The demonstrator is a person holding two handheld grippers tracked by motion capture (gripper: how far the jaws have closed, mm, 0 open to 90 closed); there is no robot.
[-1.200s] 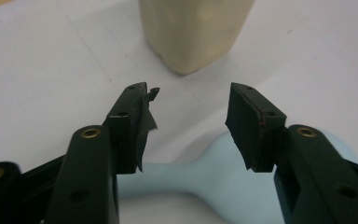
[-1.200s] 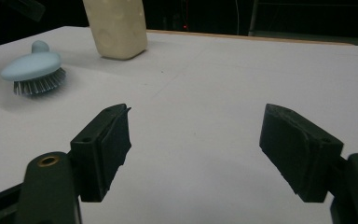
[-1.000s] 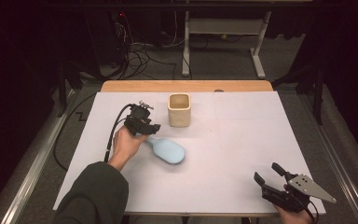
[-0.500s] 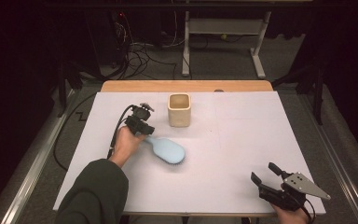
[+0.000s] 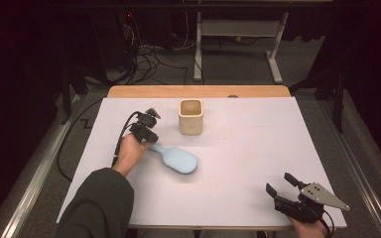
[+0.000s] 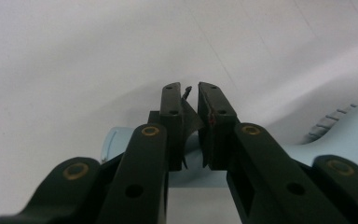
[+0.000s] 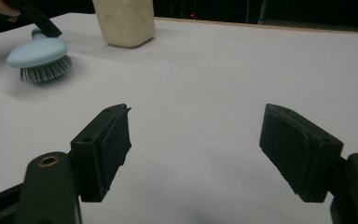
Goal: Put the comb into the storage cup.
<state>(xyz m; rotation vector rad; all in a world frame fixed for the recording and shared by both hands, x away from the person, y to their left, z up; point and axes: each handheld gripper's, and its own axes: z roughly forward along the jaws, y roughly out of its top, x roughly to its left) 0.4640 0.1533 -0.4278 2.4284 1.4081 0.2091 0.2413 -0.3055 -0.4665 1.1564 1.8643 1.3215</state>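
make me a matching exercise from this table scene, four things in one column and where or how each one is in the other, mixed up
Things:
1. hairbrush
2. cup
3. left gripper
4. right gripper

States:
A. jaws wide apart, nothing between them
B. stands upright near the table's far edge
C. lies bristles down, mid table
D. jaws have just been closing, now across the brush's handle

Pairs: 1-C, 2-B, 3-D, 4-A

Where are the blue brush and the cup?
brush (image 5: 178, 159), high view, middle of its blue back.
cup (image 5: 190, 123), high view, its front wall.
brush (image 7: 37, 52), right gripper view, its blue top.
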